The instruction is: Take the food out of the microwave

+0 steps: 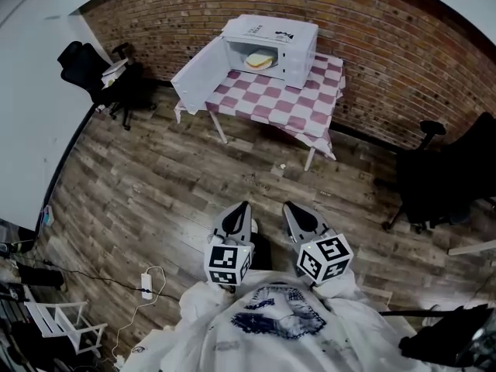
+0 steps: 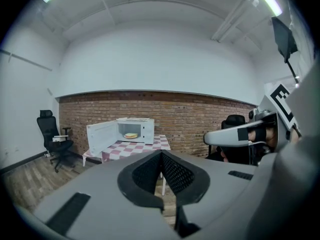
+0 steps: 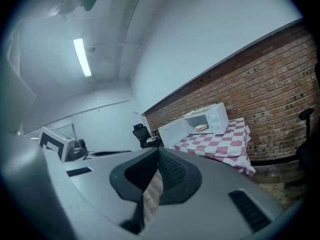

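Left tongs (image 1: 245, 205) and right tongs (image 1: 287, 205) are hovering side by side over the wood floor (image 1: 155, 184) — both pressed together, pinching nothing. Food (image 1: 259, 60) is sitting inside the open microwave (image 1: 293, 43) on the checkered table (image 1: 306, 103) — well apart from them, by the brick wall (image 1: 387, 45).

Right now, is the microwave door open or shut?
Open. The door of the microwave is swung out wide to one side, and the food shows inside.
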{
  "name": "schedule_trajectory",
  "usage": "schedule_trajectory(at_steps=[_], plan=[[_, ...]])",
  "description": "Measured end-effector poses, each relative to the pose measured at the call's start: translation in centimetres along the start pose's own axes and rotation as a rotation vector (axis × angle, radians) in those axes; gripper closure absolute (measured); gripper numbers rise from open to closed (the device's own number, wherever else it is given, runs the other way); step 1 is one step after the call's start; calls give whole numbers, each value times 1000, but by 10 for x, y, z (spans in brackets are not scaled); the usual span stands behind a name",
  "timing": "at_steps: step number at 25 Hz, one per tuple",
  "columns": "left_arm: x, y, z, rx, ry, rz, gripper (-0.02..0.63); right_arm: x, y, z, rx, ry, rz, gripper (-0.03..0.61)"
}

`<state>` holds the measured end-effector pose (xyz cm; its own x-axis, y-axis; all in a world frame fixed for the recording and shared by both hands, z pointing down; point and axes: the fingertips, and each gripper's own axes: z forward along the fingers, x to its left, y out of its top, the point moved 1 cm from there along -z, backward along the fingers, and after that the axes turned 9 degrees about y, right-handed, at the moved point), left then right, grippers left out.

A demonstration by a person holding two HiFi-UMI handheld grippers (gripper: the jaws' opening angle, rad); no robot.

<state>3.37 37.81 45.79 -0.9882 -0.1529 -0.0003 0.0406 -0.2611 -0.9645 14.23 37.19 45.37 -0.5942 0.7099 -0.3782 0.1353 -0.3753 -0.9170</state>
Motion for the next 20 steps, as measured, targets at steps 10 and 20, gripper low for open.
schedule_trajectory(at_steps=[10,20], plan=[[56,17,80,12,-23,-10,606,-35,23,90,24,-15,-1,565],[156,48,166,20,-1,-29,606,-60,59,219,48,-5,-9,565]])
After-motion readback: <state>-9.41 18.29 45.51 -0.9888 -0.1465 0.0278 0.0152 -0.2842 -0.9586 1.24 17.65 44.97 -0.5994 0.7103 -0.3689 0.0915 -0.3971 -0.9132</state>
